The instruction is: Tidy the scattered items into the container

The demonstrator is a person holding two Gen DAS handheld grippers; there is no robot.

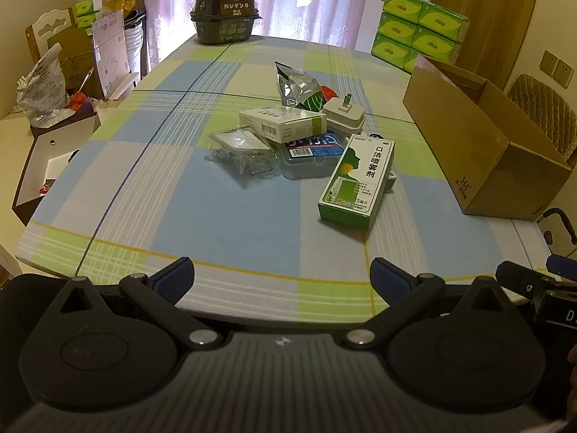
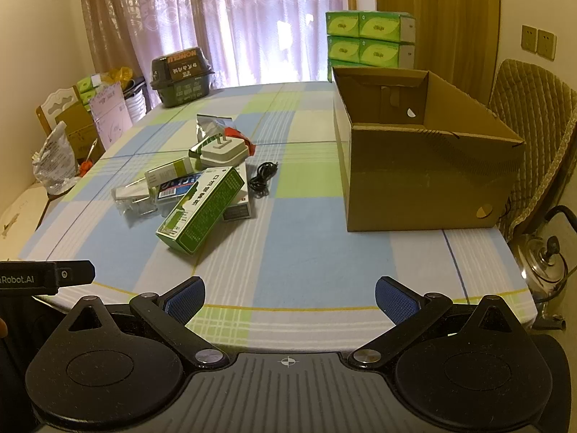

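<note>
Both grippers sit nearest the lens, at the table's near edge: the left gripper (image 1: pixel 281 276) and the right gripper (image 2: pixel 290 297) each have their blue-padded fingers spread wide, grasping nothing. Mid-table lies the scattered pile: one green spray box (image 1: pixel 355 180), one white box (image 1: pixel 283 122), one blue-labelled case (image 1: pixel 312 149) partly buried beneath them, clear plastic packaging (image 1: pixel 239 149) that is hard to make out, one white charger (image 2: pixel 225 151), one foil bag (image 1: pixel 297 88), and one black cable (image 2: pixel 263 176). To their right stands the open cardboard box (image 2: pixel 425 173), well apart, its floor hidden. Stacked green tissue packs (image 2: pixel 368 41) rise behind it, the lowest ones cut off.
</note>
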